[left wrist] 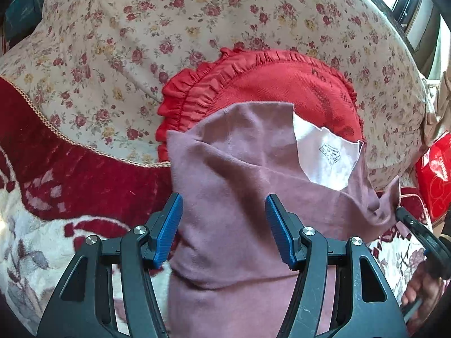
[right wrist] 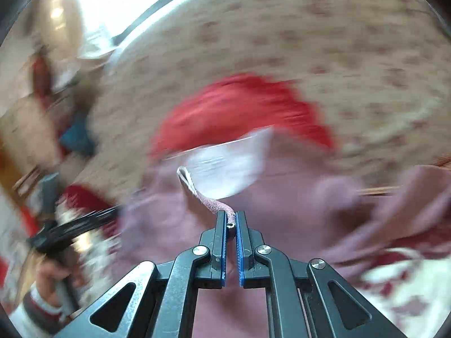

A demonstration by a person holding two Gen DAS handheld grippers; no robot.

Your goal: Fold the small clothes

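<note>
On the bed, straight ahead of both cameras, lies the mauve garment (left wrist: 239, 174), stretched lengthwise away from the person, its far end draped up over a red frilled cushion (left wrist: 253, 84) and its white lining with a printed label (left wrist: 327, 155) showing at the right. The left hand-held gripper (left wrist: 222, 225) hovers over the near part of the cloth with its blue pads (left wrist: 169, 225) spread apart, the fabric running between and beneath them, nothing pinched. Over on the right edge of that view, the right hand-held gripper (right wrist: 231, 219) has the garment's side edge, and its own camera, badly blurred, shows the jaws pressed together on a thin rolled strip of mauve hem (right wrist: 208, 197). So the right one is the one with a hold, at the right edge; the left sits nearer the middle line of the cloth. My read: the fold likely goes across the long axis, right edge carried leftward over the middle, with the left gripper placed to pin or catch it. The floral bedspread (left wrist: 141, 42) gives room on the left side.
</note>
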